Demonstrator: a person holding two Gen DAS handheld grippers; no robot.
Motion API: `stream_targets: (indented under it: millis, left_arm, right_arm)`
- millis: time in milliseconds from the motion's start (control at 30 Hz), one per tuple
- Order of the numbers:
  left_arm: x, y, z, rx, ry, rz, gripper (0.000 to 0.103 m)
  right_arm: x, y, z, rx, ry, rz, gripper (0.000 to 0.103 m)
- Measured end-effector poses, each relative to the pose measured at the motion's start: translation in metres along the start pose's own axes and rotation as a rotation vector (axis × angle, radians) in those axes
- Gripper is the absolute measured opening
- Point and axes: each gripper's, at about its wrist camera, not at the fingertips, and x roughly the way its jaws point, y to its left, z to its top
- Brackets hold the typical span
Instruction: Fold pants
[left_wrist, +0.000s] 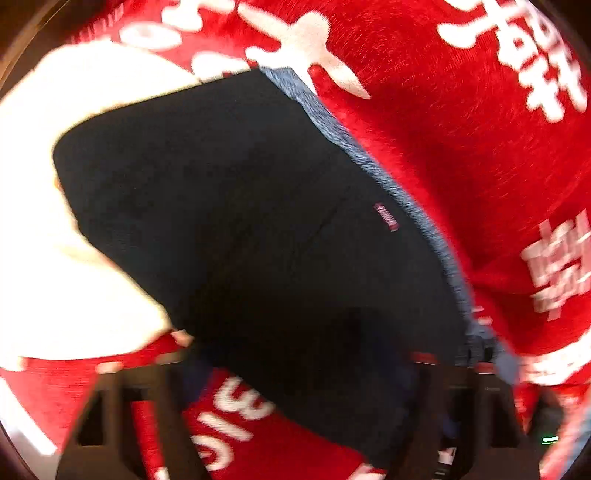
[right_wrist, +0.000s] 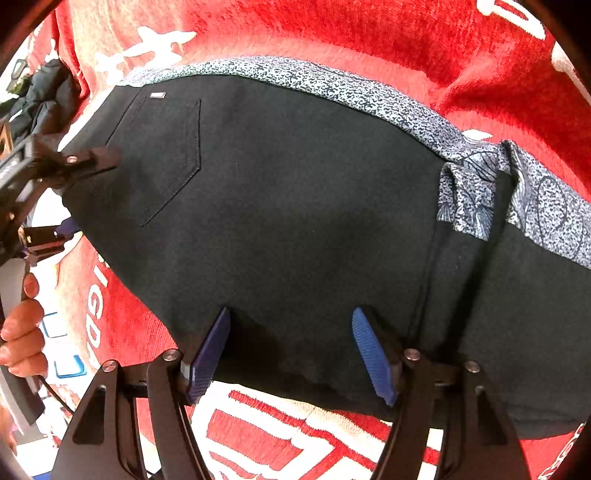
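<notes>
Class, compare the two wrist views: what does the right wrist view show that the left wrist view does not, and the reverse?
Only the right wrist view shows a bare hand, the left gripper at the pants' edge, and a stitched back pocket. Only the left wrist view shows a small red label. Both show the black pants with patterned grey lining on a red cloth with white lettering.

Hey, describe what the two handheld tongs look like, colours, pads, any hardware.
The right tongs have black angular arms with triangular cutouts, silver round rivets at the joints, and ribbed blue pads on the fingers. The left tongs share the black build, a silver screw and a blue pad. A black cable trails below the bare hand gripping the handle.
</notes>
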Motion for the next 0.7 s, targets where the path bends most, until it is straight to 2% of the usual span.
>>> stream_targets:
  millis: [67, 100, 167, 267, 367, 400, 433, 533, 633, 700]
  left_arm:
    - [-0.012, -0.007, -0.003, 0.058, -0.038, 0.055, 0.029]
    - [-0.016, -0.011, -0.004, 0.078, -0.053, 0.064, 0.026]
    - [-0.027, -0.026, -0.009, 0.158, -0.098, 0.107, 0.024]
    - [-0.035, -0.056, -0.025, 0.328, -0.188, 0.226, 0.024]
    - [-0.03, -0.08, -0.041, 0.482, -0.249, 0.338, 0.024]
    - [-0.029, -0.084, -0.046, 0.524, -0.265, 0.368, 0.024]
    - [-0.028, -0.087, -0.049, 0.55, -0.274, 0.387, 0.024]
    - [-0.028, -0.091, -0.047, 0.58, -0.283, 0.421, 0.024]
    - [-0.027, -0.093, -0.048, 0.582, -0.283, 0.433, 0.024]
    - [-0.027, -0.094, -0.048, 0.589, -0.288, 0.446, 0.024]
  right_arm:
    - [-0.014, 0.0, 0.002, 0.004, -0.013, -0.002, 0.073]
    - [-0.024, -0.003, 0.004, 0.008, -0.033, -0.001, 0.073]
    - [-0.051, -0.009, 0.01, 0.02, -0.085, 0.002, 0.073]
    - [-0.085, -0.014, 0.029, 0.041, -0.125, 0.036, 0.073]
    - [-0.113, -0.006, 0.064, 0.017, -0.112, 0.129, 0.075]
    - [-0.12, 0.003, 0.078, -0.006, -0.093, 0.168, 0.076]
    - [-0.125, 0.017, 0.093, -0.044, -0.065, 0.197, 0.082]
    - [-0.13, 0.071, 0.126, -0.196, -0.002, 0.247, 0.083]
    - [-0.123, 0.133, 0.15, -0.373, 0.065, 0.238, 0.085]
    - [-0.109, 0.169, 0.161, -0.455, 0.101, 0.2, 0.085]
